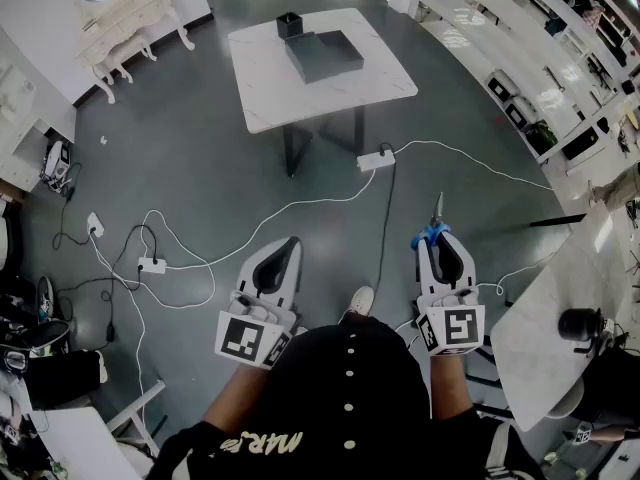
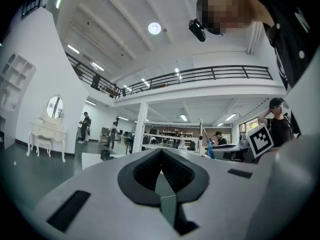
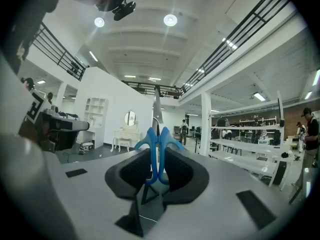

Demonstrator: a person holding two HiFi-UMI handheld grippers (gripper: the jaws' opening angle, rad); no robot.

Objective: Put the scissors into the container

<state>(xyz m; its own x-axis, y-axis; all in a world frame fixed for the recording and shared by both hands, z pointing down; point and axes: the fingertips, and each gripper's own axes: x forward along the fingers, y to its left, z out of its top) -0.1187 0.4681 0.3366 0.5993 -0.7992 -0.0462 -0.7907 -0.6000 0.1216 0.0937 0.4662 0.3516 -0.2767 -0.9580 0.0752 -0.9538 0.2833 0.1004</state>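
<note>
My right gripper (image 1: 437, 238) is shut on the scissors (image 1: 437, 216). Their blue handles (image 3: 152, 139) are pinched between the dark pads, and the metal blades (image 3: 157, 106) stick out forward past the jaw tips. My left gripper (image 1: 289, 245) is shut with nothing in it; in the left gripper view its pads (image 2: 172, 171) meet at the front. Both grippers are held level over the floor. Far ahead stands a white table (image 1: 375, 83) bearing a dark flat tray (image 1: 325, 55) and a small black box (image 1: 290, 24).
White cables (image 1: 300, 206) and power strips (image 1: 376, 159) run across the grey floor between me and the table. A white dressing table (image 1: 125, 23) stands at the far left. A marble tabletop (image 1: 545, 318) with a black object (image 1: 580, 325) is close on my right.
</note>
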